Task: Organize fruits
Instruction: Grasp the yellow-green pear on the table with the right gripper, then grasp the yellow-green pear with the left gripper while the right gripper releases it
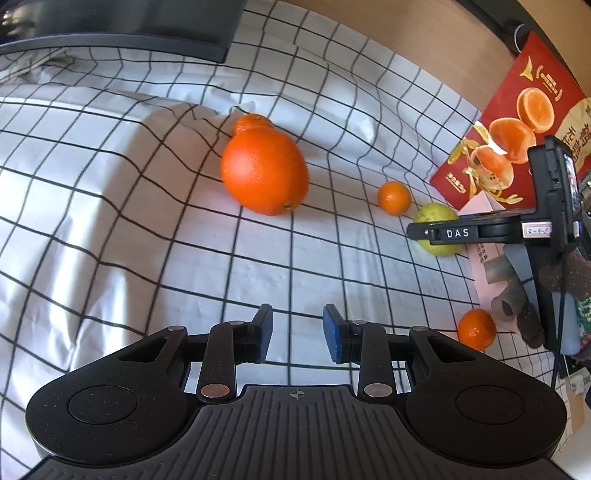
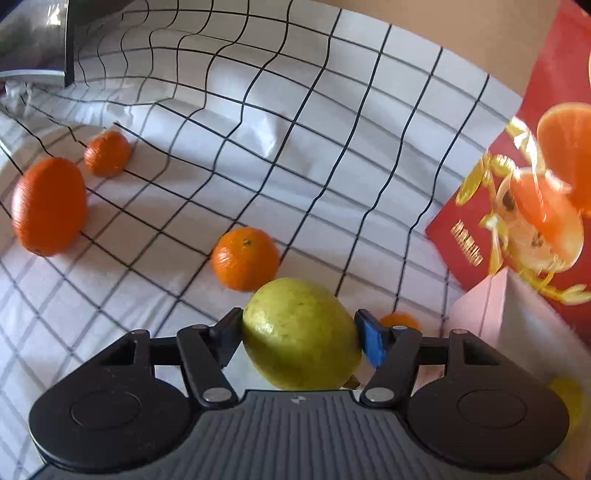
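My right gripper [image 2: 299, 338] is shut on a yellow-green guava [image 2: 301, 334], held between both pads above the checked cloth. The guava also shows in the left wrist view [image 1: 436, 232], with the right gripper [image 1: 491, 230] around it. My left gripper [image 1: 297, 332] is open and empty above the cloth. A large orange [image 1: 264, 170] lies ahead of it, with a small mandarin [image 1: 253, 122] behind. Another mandarin [image 1: 394, 197] lies next to the guava, and one more mandarin [image 1: 476, 328] lies at the right. The right wrist view shows the large orange [image 2: 48, 206] and mandarins [image 2: 107, 153] [image 2: 245, 258].
A red fruit box [image 1: 517, 122] stands at the right, also in the right wrist view [image 2: 524, 206]. A pink box [image 2: 491, 314] sits beside it. A dark tray or screen edge [image 1: 122, 33] lies at the far left. The checked cloth [image 1: 110, 184] is wrinkled.
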Tool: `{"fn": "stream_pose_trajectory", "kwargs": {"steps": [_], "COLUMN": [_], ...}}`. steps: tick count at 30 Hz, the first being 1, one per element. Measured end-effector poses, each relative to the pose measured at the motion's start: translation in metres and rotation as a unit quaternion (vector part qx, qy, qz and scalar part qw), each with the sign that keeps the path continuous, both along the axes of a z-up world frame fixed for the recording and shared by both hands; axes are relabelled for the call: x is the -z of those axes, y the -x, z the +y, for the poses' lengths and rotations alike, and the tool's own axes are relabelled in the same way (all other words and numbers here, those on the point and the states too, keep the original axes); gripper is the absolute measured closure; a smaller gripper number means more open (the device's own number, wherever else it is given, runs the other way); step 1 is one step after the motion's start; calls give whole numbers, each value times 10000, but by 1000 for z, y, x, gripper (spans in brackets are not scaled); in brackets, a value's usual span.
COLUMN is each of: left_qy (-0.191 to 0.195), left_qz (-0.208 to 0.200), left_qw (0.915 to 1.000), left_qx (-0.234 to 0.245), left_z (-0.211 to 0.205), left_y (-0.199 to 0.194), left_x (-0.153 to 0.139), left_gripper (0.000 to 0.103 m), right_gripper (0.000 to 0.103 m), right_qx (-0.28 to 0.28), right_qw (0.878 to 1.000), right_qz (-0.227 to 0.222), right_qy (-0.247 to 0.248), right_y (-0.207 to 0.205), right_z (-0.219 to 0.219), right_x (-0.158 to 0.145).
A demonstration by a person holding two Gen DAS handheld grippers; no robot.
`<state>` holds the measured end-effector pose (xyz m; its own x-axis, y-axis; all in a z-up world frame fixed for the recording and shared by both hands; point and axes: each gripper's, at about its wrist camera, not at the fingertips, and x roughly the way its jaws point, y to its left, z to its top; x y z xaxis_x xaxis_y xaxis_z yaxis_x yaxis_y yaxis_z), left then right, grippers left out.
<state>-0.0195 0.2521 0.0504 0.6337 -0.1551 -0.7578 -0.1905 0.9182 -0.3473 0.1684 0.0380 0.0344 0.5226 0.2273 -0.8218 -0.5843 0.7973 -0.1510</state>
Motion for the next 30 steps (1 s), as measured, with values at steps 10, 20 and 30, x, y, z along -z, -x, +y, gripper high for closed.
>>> {"fn": "stream_pose_trajectory", "kwargs": {"steps": [10,20,30], "left_qy": [102,142,136], "left_qz": [6,-30,-383], "left_qw": [9999,9999,9985], "left_qx": [-132,-74,360], "left_z": [3,1,-19], "left_y": [-3,2,-7], "left_x": [3,1,-12], "left_gripper": [69,69,69], "right_gripper": [38,37,30], "right_qx": [-579,-1313,-980], "right_qw": [9971,9910,9945], "right_qz": [227,67,-97], "right_qy": [-445,-257,-347], "right_y": [69,136,154], "right_z": [15,39,6], "right_x": [-15,-7,-9]}}
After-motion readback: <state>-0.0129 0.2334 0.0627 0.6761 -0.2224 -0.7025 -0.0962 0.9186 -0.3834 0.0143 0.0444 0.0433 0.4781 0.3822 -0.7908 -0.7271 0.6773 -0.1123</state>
